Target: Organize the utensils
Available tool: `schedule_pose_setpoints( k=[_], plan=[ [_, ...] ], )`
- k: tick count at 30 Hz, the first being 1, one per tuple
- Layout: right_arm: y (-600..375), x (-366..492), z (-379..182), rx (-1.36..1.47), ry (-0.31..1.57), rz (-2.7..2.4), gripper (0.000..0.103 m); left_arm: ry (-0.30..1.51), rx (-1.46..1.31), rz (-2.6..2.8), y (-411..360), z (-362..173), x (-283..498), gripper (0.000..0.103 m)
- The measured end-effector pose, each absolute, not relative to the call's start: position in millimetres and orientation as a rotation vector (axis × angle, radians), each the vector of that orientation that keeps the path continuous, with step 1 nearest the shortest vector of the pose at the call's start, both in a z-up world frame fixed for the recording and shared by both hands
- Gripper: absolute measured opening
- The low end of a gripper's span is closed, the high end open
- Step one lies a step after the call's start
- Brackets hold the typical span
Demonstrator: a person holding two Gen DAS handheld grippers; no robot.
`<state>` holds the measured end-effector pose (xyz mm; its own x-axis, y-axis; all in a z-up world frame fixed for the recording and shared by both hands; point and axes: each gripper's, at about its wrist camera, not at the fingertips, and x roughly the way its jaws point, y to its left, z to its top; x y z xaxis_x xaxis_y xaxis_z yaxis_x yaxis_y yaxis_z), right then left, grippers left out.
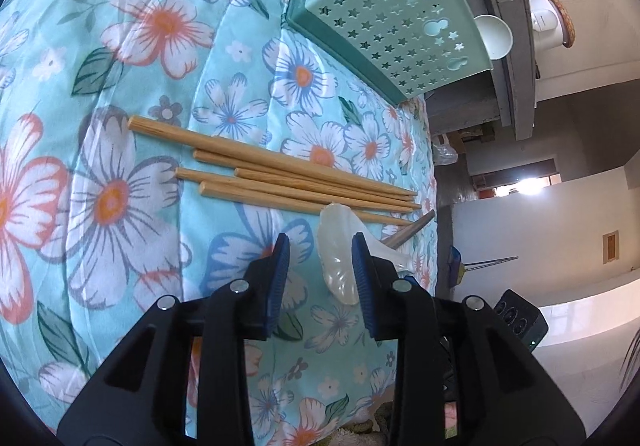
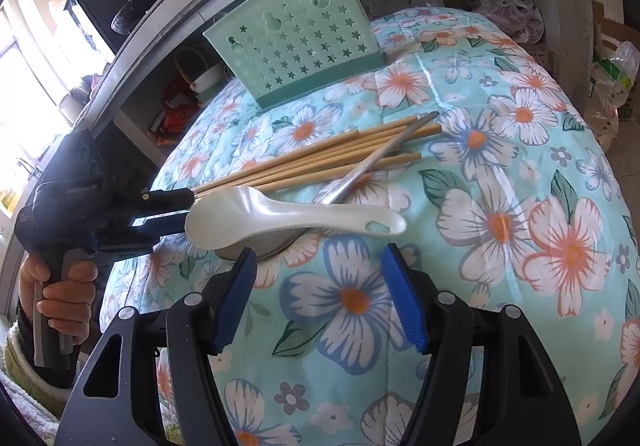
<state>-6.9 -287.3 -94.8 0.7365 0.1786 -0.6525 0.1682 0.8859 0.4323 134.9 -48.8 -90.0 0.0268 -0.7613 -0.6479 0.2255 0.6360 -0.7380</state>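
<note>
Our two tongs work over a tabletop point(image 2: 520, 149) draped in a floral cloth, and from there we go down in size. Well beyond both tongs, at the far edge, stands the mint-green utensil holder point(image 2: 296, 45) with star cut-outs, one white spoon already upright in it, which we read as the destination for everything else. Between the holder and the tongs lie the wooden chopsticks point(image 1: 280, 177), roughly parallel, with a metal ladle point(image 2: 360, 173) across them in the right wrist view. Nearest us, a white plastic rice spoon point(image 2: 288, 217) rests across the ladle's bowl, just ahead of the right tongs point(image 2: 320, 286), which hang wide and empty, probably waiting their turn. The left tongs point(image 1: 320, 266) stand partly open at the spoon's bowl end, the bowl against one pad, the other pad clear; we judge nothing is gripped.
</note>
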Motion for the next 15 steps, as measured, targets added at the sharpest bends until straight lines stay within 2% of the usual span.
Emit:
schedule_pose_setpoints(
  k=[4, 7, 10, 15],
  plan=[
    [-287, -7, -95, 0.493, 0.751, 0.006, 0.064, 1.344, -0.493, -0.808, -54, -94, 137, 0.026],
    [-287, -7, -95, 0.493, 0.751, 0.006, 0.064, 1.347, -0.482, -0.801, -55, -96, 139, 0.011],
    [-287, -7, -95, 0.488, 0.751, 0.005, 0.064, 1.349, -0.485, -0.811, -57, -95, 138, 0.003],
    [-285, -7, -95, 0.481, 0.748, 0.007, 0.064, 1.317, -0.521, -0.840, -54, -85, 132, 0.001]
  ],
)
